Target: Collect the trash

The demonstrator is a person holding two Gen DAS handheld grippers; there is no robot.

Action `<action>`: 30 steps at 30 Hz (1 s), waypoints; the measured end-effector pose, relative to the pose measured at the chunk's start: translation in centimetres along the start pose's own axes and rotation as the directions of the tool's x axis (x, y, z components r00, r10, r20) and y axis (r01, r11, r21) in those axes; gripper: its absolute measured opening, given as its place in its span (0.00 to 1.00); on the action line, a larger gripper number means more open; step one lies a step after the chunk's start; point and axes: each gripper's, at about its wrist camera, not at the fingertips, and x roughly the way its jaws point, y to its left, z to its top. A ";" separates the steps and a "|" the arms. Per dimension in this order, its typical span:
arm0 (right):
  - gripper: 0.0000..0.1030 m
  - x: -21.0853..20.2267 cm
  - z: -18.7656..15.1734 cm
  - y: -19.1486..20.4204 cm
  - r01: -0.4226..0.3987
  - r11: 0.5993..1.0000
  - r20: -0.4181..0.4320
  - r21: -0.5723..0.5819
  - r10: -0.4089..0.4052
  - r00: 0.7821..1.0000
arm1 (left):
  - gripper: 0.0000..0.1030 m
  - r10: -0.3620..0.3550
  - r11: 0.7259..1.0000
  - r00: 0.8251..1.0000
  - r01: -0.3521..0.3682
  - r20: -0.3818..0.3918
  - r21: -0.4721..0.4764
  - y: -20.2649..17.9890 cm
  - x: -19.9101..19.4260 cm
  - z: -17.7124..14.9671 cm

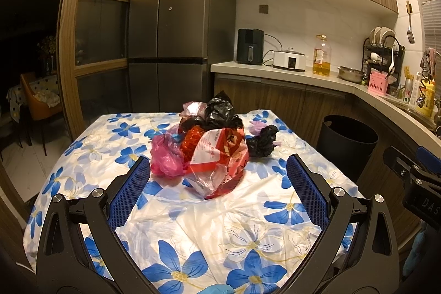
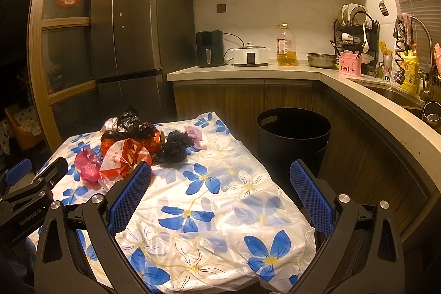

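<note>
**Trash heap dead ahead of the left gripper, bin off to the right**

The left gripper (image 1: 217, 170) hangs with its blue pads spread wide apart and nothing between them. Just beyond its tips, straight ahead, sits the heap of crumpled bags (image 1: 209, 145) on the flowered table (image 1: 193, 233), the red-printed clear bag (image 1: 220, 164) nearest. The right gripper (image 2: 220, 175), likewise apart and empty, points past the heap, which lies to its far left. The black bin (image 2: 293, 134) stands on the floor beyond the table's right edge. By my judgement the left gripper is nearer the trash, the right nearer the bin.
</note>
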 end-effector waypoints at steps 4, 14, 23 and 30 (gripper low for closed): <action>0.95 0.4 -0.1 -0.3 -0.011 1.000 -0.002 0.023 0.011 1.000 | 0.95 -0.001 1.000 1.000 0.001 -0.001 -0.003 0.1 0.1 0.1; 0.95 2.5 -0.9 -0.2 -0.061 0.998 -0.015 0.017 0.061 0.998 | 0.94 -0.006 1.000 1.000 0.006 -0.015 -0.027 1.0 2.7 -1.8; 0.95 5.6 -1.3 -0.3 -0.100 0.995 -0.021 0.026 0.101 0.995 | 0.83 -0.003 0.998 1.000 0.001 -0.031 -0.057 2.9 7.9 -2.8; 0.90 8.4 -1.7 0.2 -0.132 0.991 -0.034 0.022 0.133 0.991 | 0.69 0.014 0.998 0.997 -0.019 -0.075 -0.061 3.7 12.1 -3.4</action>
